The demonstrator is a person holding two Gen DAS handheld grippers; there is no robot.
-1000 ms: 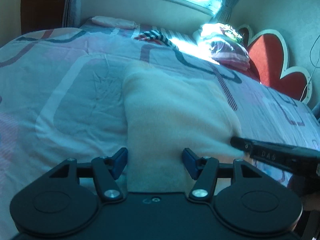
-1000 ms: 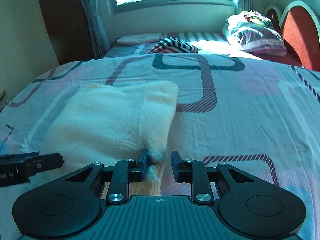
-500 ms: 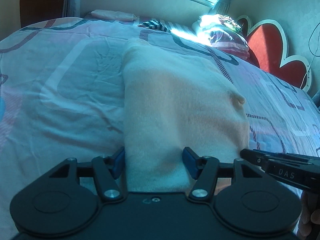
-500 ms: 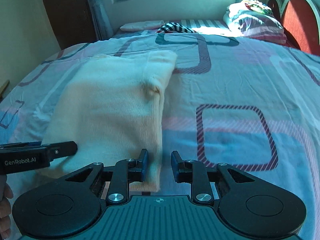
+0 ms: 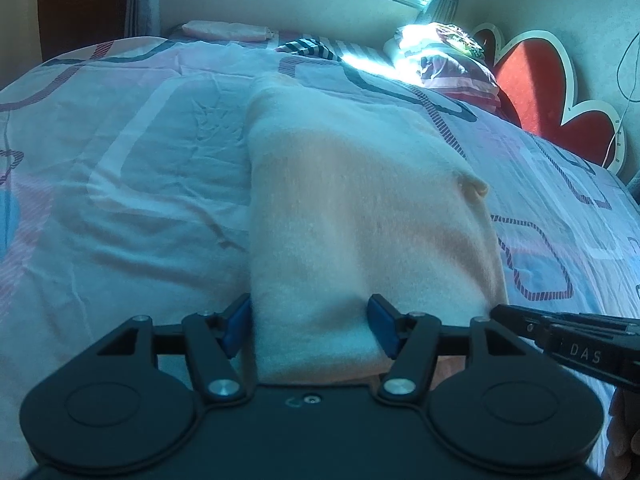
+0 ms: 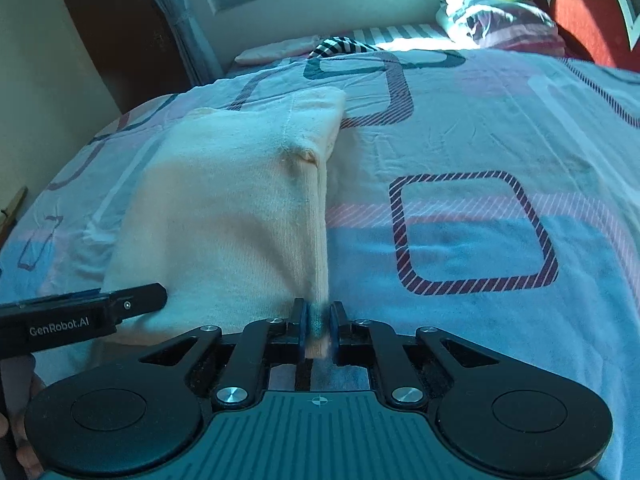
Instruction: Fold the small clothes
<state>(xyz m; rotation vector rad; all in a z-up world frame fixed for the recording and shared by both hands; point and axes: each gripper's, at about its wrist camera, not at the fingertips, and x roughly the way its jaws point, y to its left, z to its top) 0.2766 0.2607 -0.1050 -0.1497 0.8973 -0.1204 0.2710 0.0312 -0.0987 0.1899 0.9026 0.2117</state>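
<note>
folded cream knit garment point(image 6: 224, 216) flat on the patterned pink-and-blue bedsheet point(image 6: 480, 140), right gripper point(image 6: 319, 322) closing, pinching its near-right corner, left gripper point(image 5: 310, 326) opening, fingers straddling near edge

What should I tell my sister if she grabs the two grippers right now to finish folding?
Right gripper: jaws closing on the near right edge of the cream garment.
Left gripper: jaws opening, apart, with the garment's near left part between them; pads not pressing.
The garment lies lengthwise on the bedspread, already folded into a narrow strip.
Left to do: probably grip the left corner too, then fold the near end over the far end.
</note>
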